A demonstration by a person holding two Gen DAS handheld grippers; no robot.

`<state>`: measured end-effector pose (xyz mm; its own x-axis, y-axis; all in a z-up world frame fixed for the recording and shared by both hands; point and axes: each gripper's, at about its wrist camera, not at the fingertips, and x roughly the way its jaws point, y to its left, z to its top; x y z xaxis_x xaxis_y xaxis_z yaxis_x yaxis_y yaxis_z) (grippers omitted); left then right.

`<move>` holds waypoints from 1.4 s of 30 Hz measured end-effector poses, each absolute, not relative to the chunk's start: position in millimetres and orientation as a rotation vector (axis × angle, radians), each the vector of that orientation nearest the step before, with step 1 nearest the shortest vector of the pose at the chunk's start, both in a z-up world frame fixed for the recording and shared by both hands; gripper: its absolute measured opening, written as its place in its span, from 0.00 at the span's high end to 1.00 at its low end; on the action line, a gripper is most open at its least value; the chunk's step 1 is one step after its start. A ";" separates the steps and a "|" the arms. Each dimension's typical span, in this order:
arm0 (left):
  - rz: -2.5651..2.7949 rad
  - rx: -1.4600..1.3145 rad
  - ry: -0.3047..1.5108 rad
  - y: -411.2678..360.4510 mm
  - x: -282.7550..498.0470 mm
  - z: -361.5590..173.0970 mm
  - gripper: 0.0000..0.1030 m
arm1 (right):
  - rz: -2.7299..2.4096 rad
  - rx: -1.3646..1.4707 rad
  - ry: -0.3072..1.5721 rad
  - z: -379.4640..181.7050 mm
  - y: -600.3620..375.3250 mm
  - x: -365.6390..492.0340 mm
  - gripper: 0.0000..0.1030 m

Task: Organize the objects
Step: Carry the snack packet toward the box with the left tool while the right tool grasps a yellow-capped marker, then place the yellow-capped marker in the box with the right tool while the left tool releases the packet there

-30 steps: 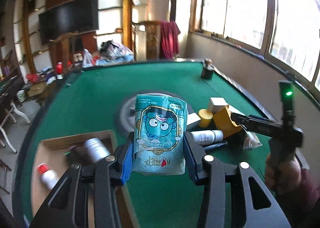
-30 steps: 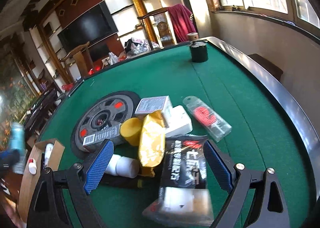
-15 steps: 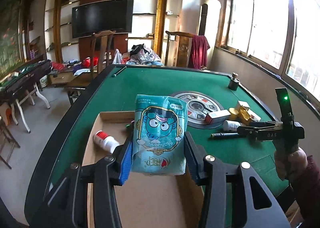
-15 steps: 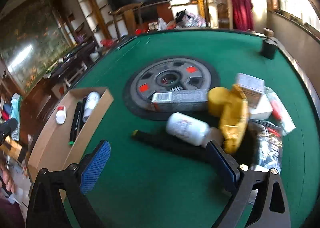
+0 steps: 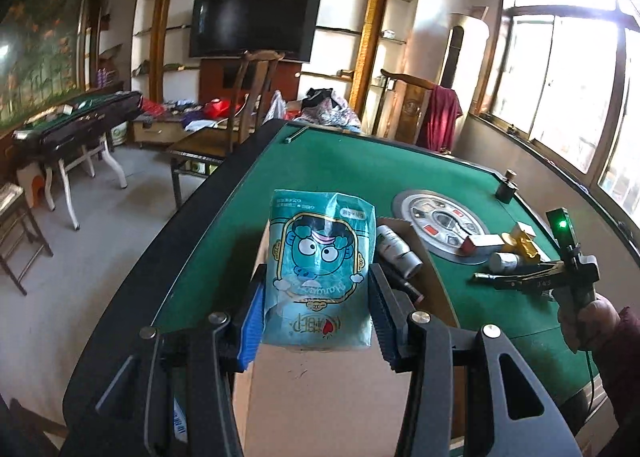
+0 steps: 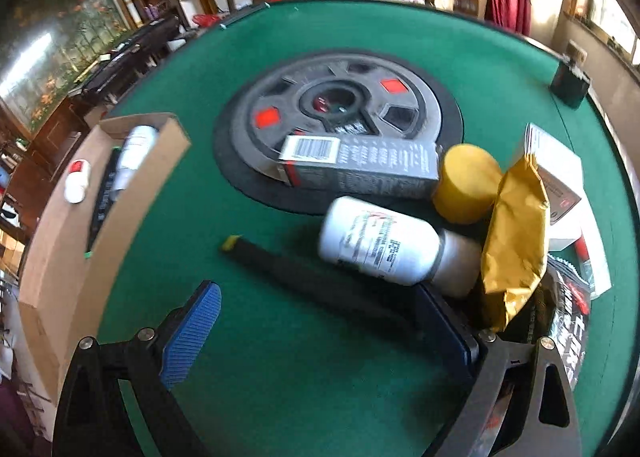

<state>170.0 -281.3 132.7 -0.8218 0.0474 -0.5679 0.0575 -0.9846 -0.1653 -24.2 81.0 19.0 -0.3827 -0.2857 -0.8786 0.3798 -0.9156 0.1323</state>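
Above cardboard box [image 5: 340, 397], left gripper [image 5: 316, 321] pinching teal pouch [image 5: 320, 273], right gripper [image 6: 320, 329] spread.

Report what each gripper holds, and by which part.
Left gripper grips the teal cartoon-printed pouch by its two side edges, near the lower end. Right gripper holds nothing.

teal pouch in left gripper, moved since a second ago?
Yes. The teal pouch, clamped in the left gripper, went from over the green felt to above the cardboard box.
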 end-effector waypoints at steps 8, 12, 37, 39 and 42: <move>-3.026 0.960 0.300 -275.5 169.3 127.0 0.55 | -2.199 1.489 0.097 21.0 68.5 -9.3 0.14; -3.052 1.002 0.302 -268.1 167.8 120.7 0.55 | -2.078 1.501 0.038 22.8 61.5 1.9 0.13; -2.999 1.080 0.314 -278.2 159.3 106.0 0.54 | -2.463 1.295 -0.087 59.4 53.3 39.0 0.84; -2.990 1.092 0.301 -278.4 154.0 105.2 0.54 | -2.434 1.243 -0.114 74.2 44.4 44.3 0.84; -2.963 1.123 0.264 -275.9 140.8 103.6 0.54 | -2.380 1.179 -0.126 92.8 23.4 51.5 0.84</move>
